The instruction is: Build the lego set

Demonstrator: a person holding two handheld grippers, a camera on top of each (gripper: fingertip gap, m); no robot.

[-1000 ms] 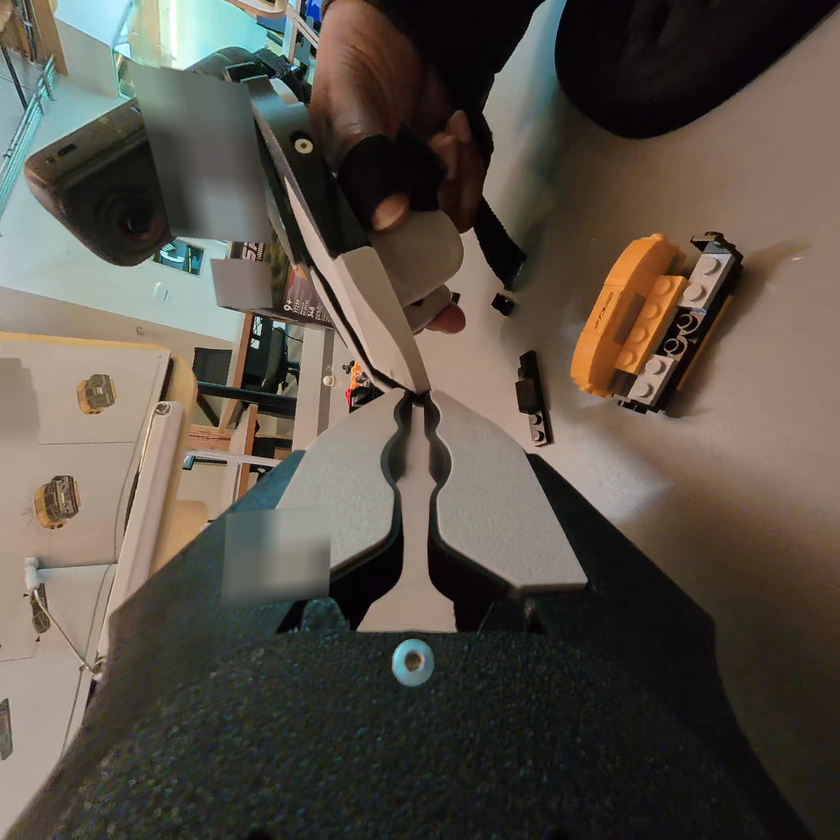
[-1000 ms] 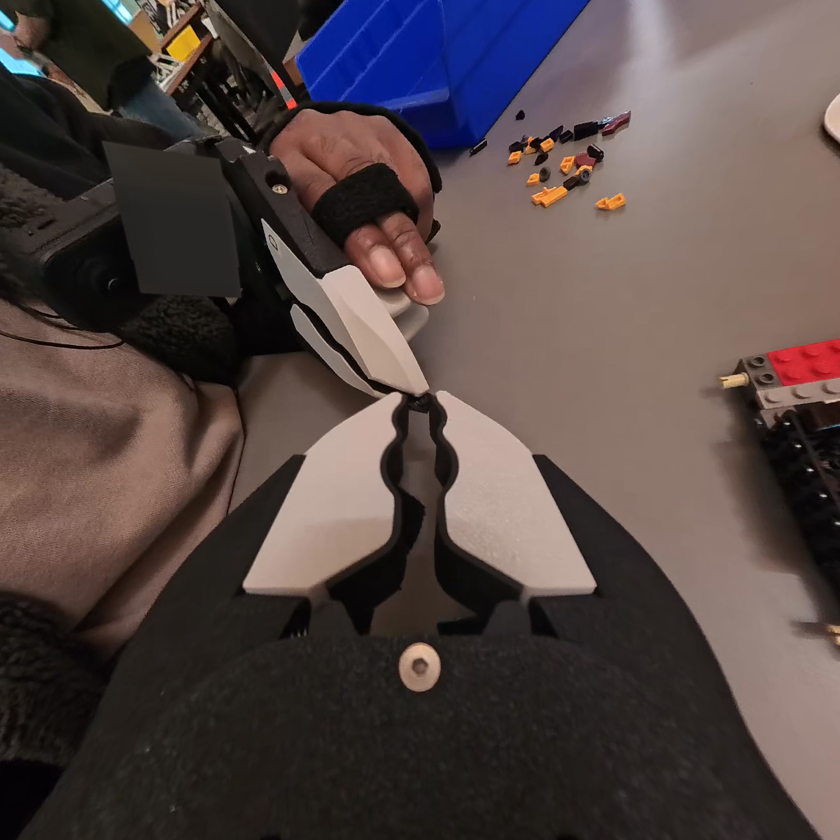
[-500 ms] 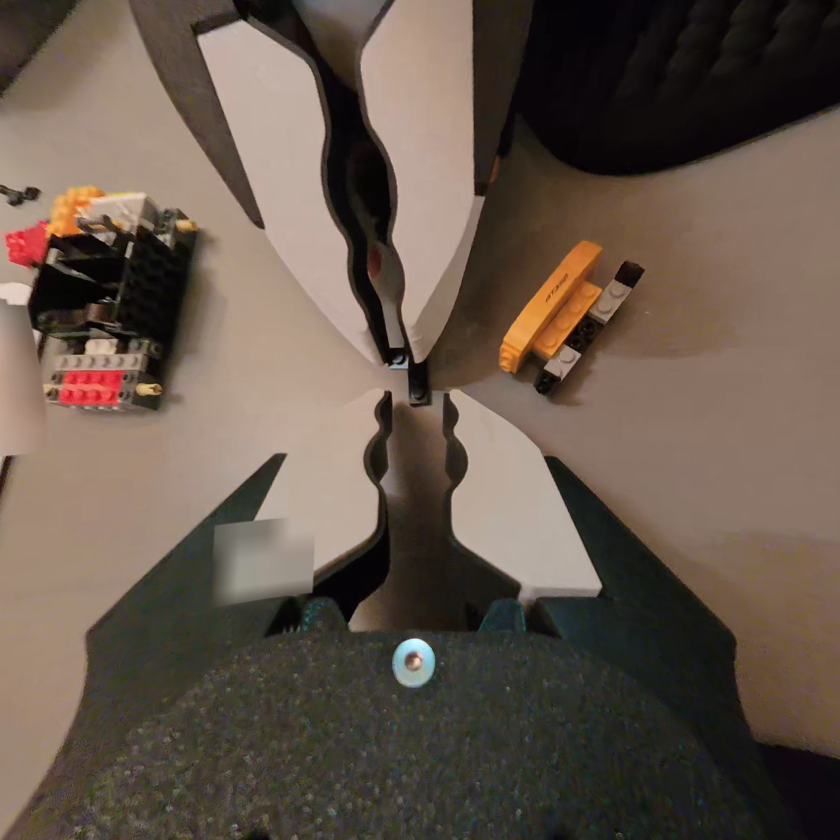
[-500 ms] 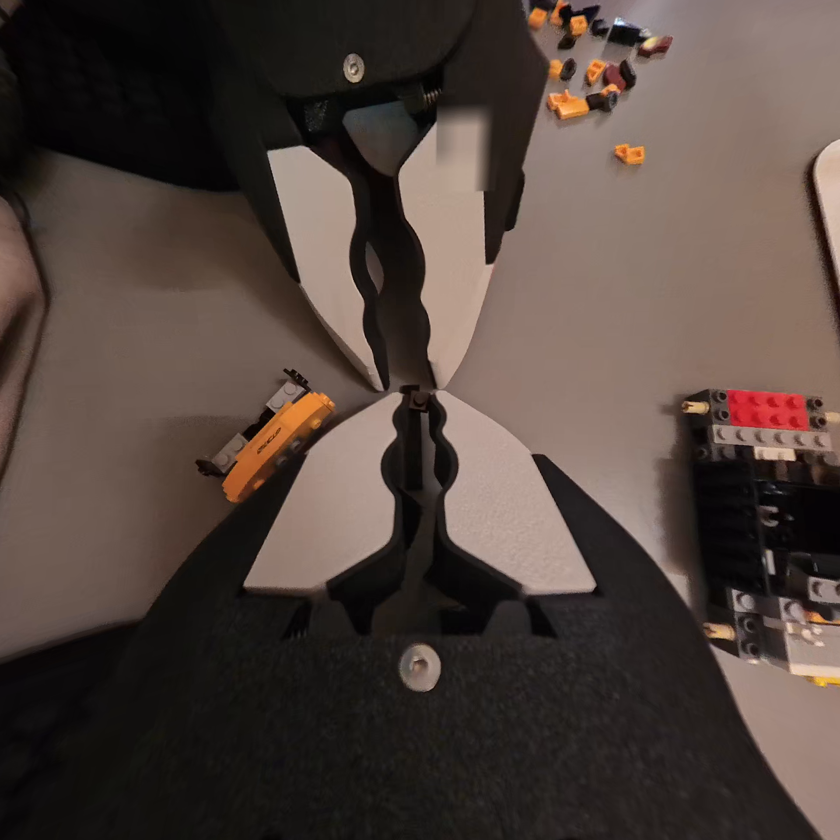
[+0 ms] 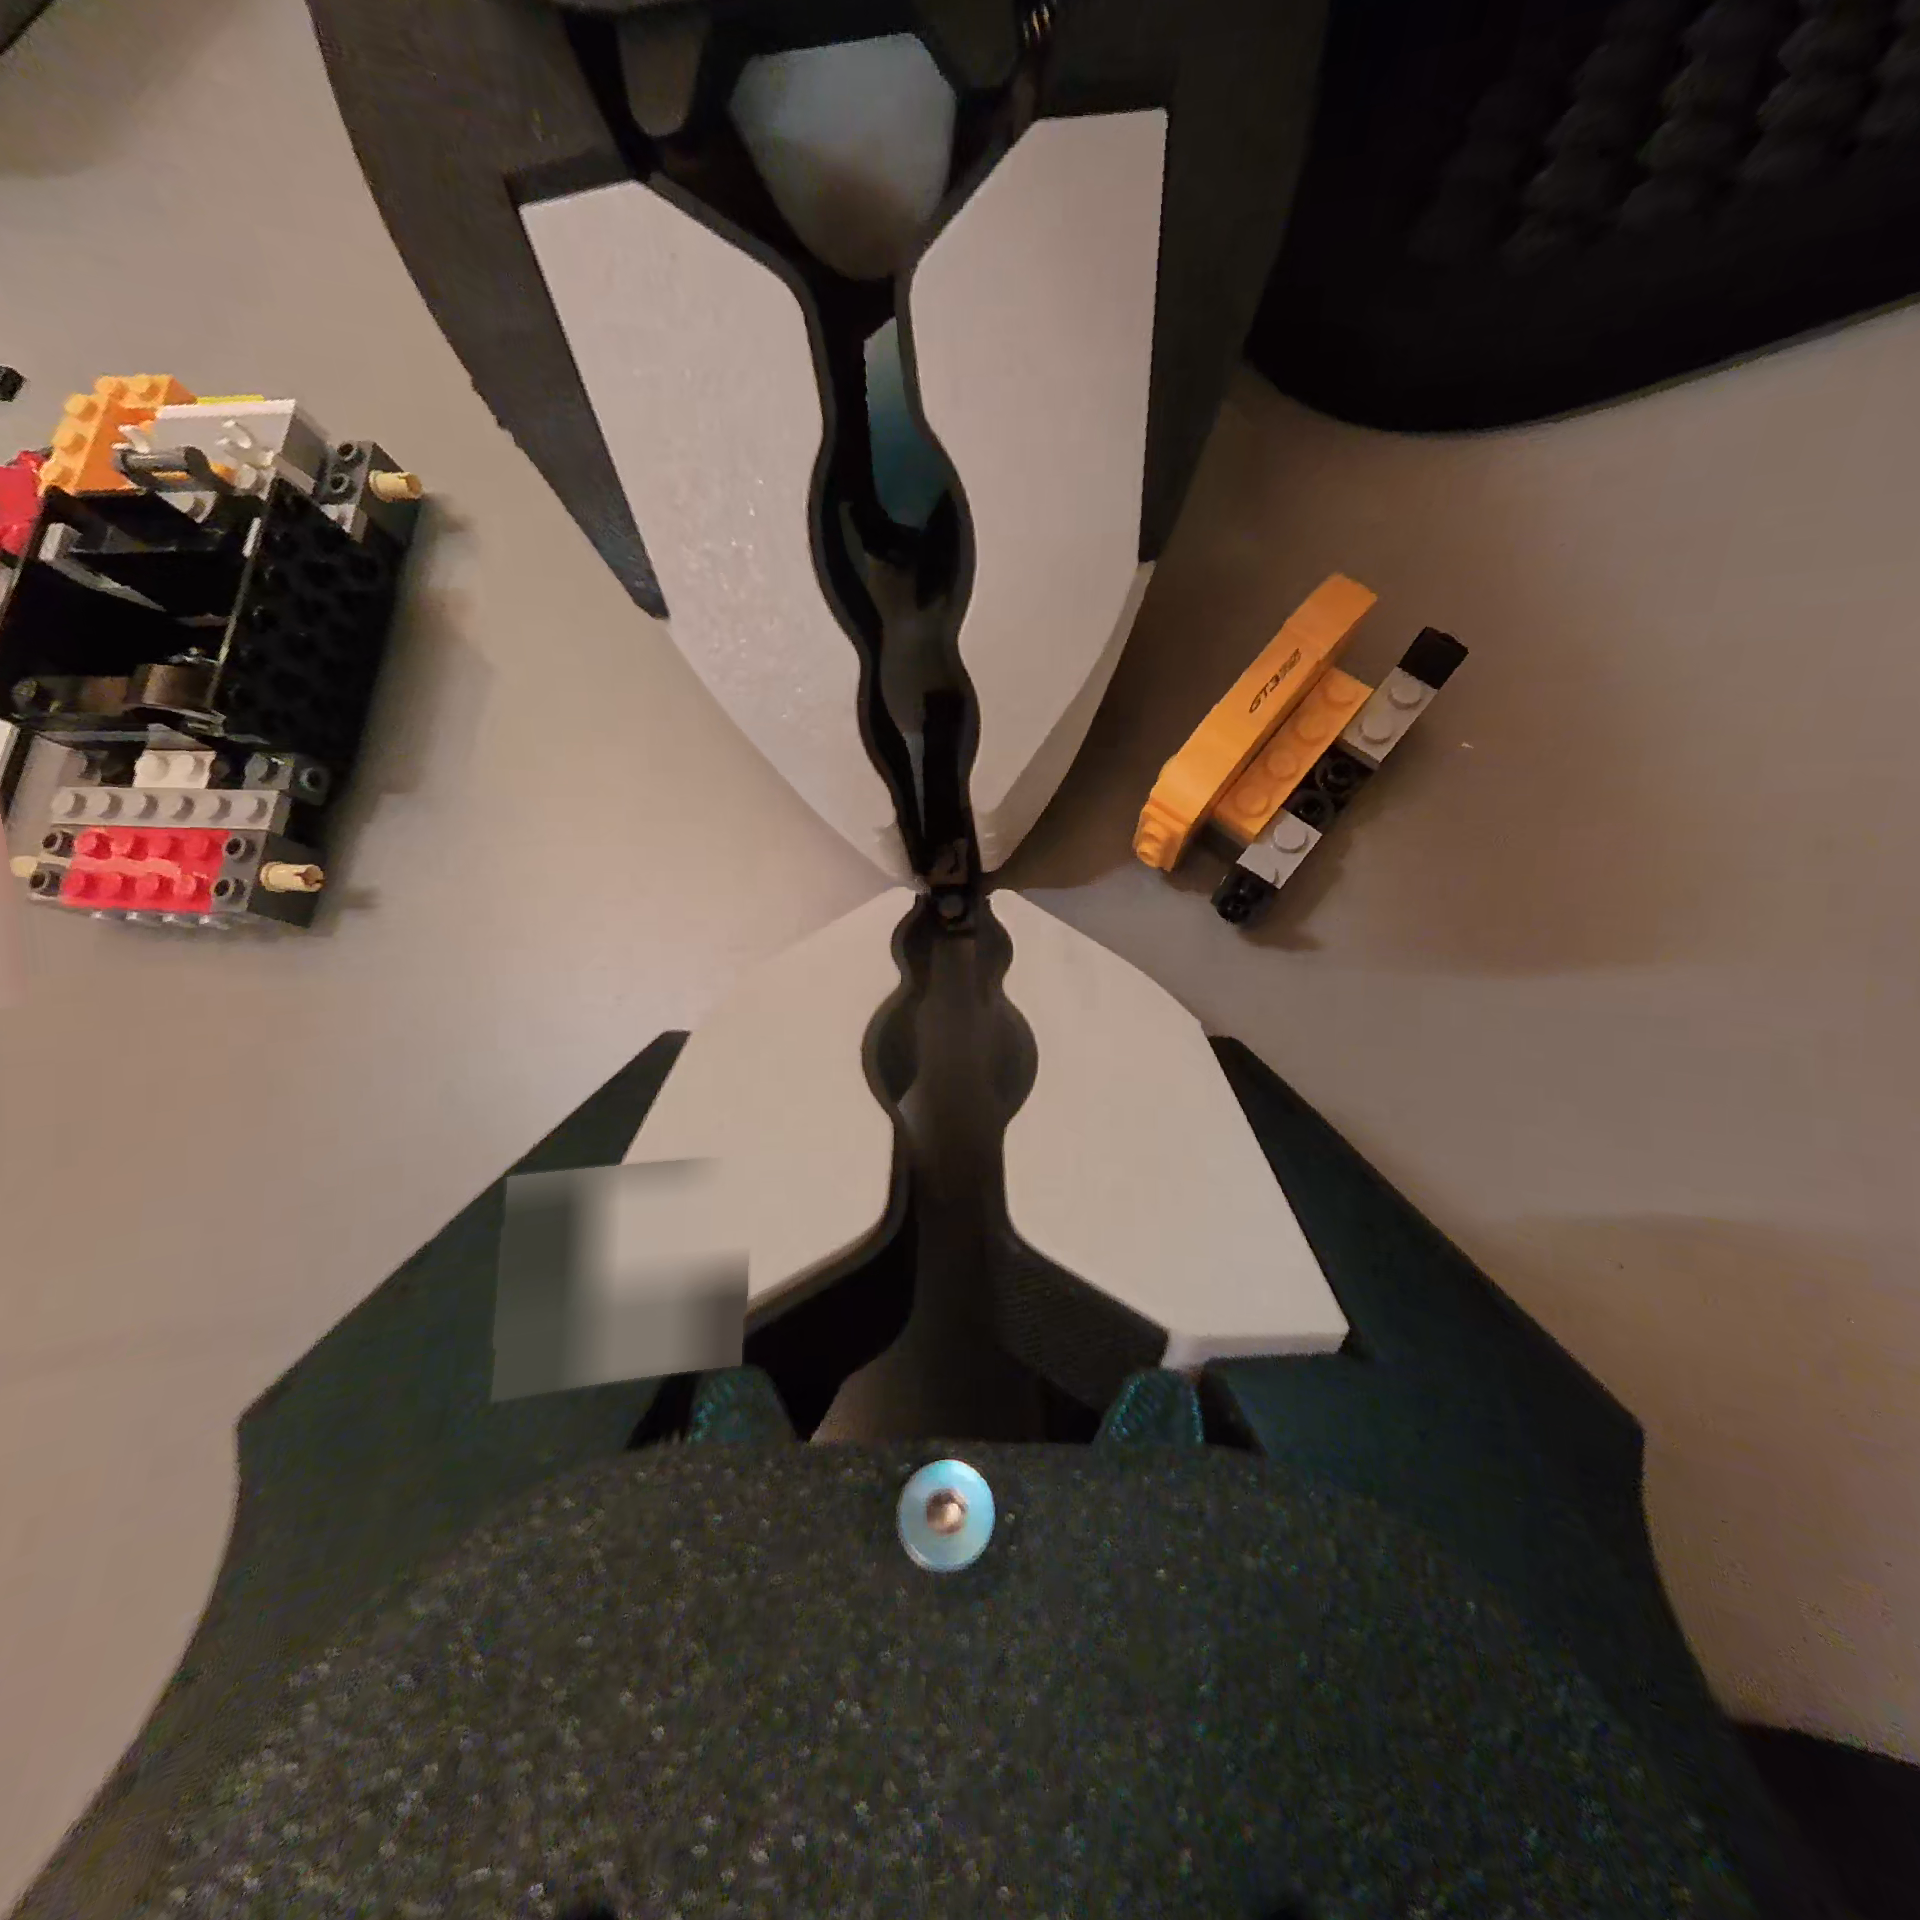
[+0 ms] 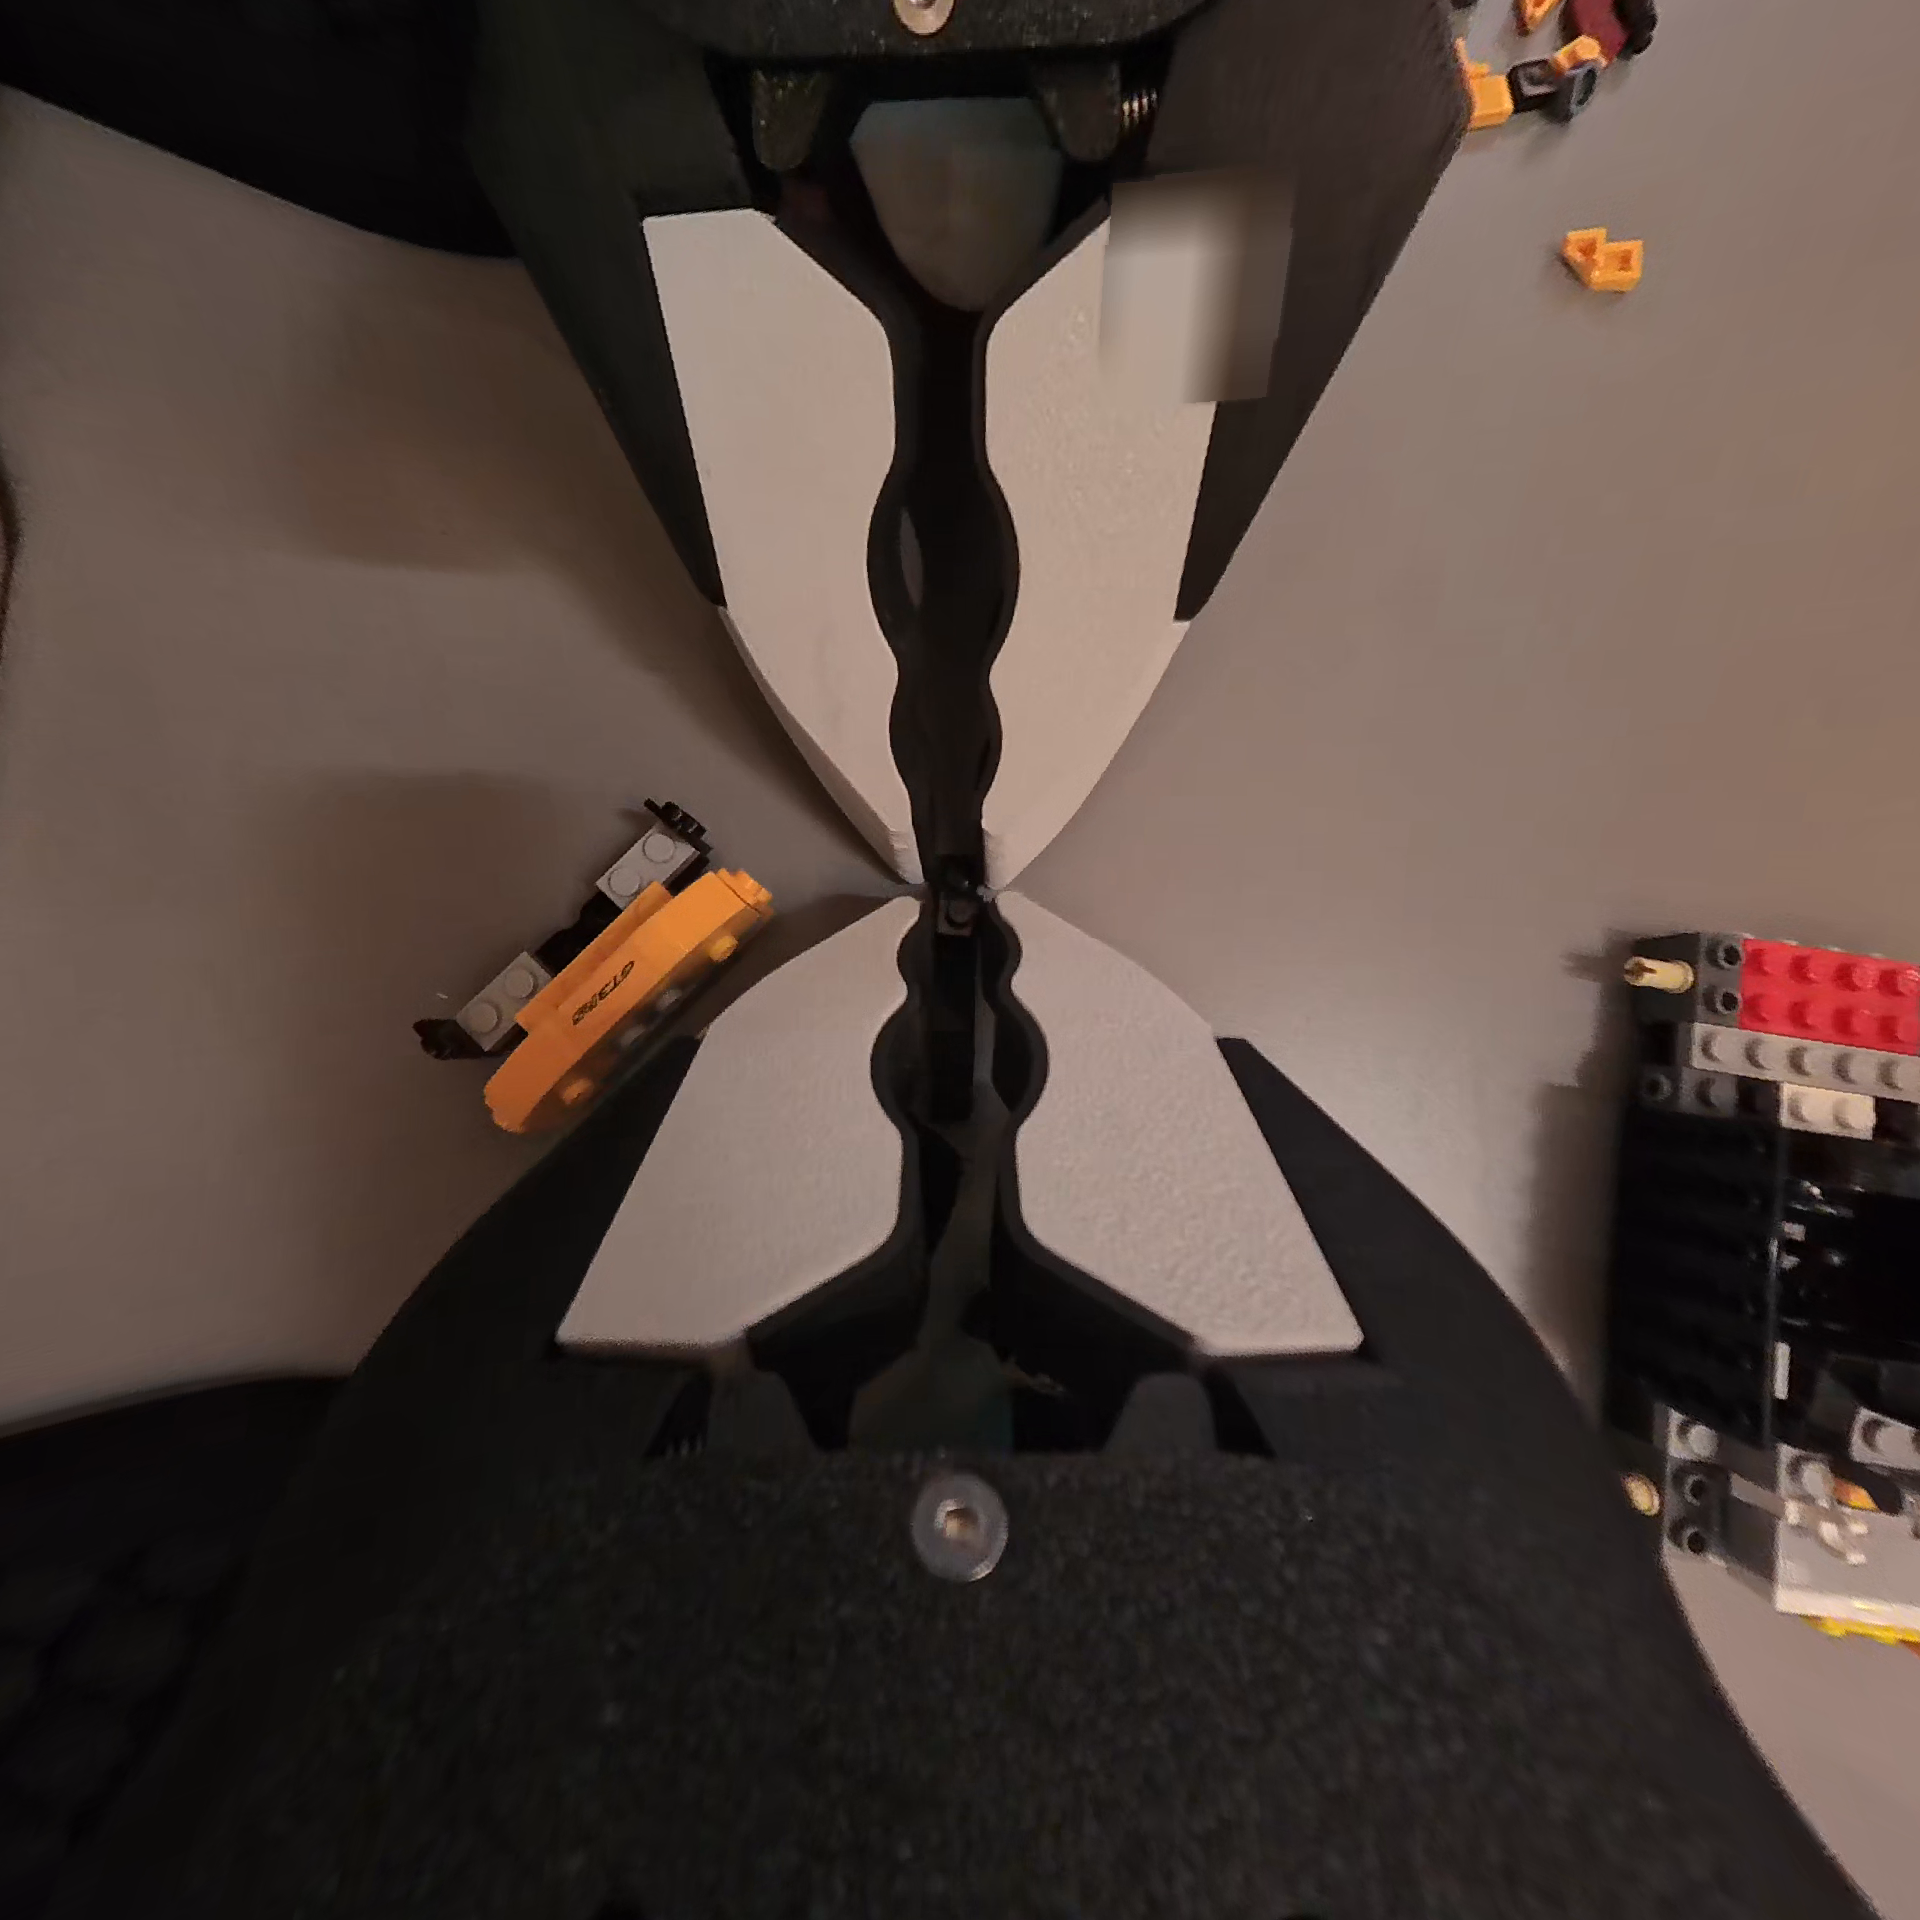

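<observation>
My two grippers meet tip to tip above the grey table. My left gripper (image 5: 951,906) is shut on the end of a small black lego piece (image 5: 951,883). My right gripper (image 6: 956,920) is shut on the same black piece (image 6: 954,914), which runs back between its fingers. The right gripper (image 5: 948,857) enters the left wrist view from the top, and the left gripper (image 6: 951,868) enters the right wrist view from the top. An orange, grey and black sub-assembly (image 5: 1299,748) lies on the table beside the tips; it also shows in the right wrist view (image 6: 613,987).
A larger black build with red, grey and orange bricks (image 5: 187,665) stands on the table; it also shows in the right wrist view (image 6: 1787,1195). Loose small orange and dark pieces (image 6: 1538,73) and one orange piece (image 6: 1605,260) lie farther off. A dark garment (image 5: 1610,208) borders the table. Only a small space, under 4 cm, lies between the two pairs of fingers. From either gripper's tips it is about 15 cm to the dark garment (image 5: 1610,208). It is also in sight in the right wrist view (image 6: 95,1595).
Half a second ago my left gripper was open in front of the black piece; now it is shut on its end. Both views have swung since one second ago to look down on the table.
</observation>
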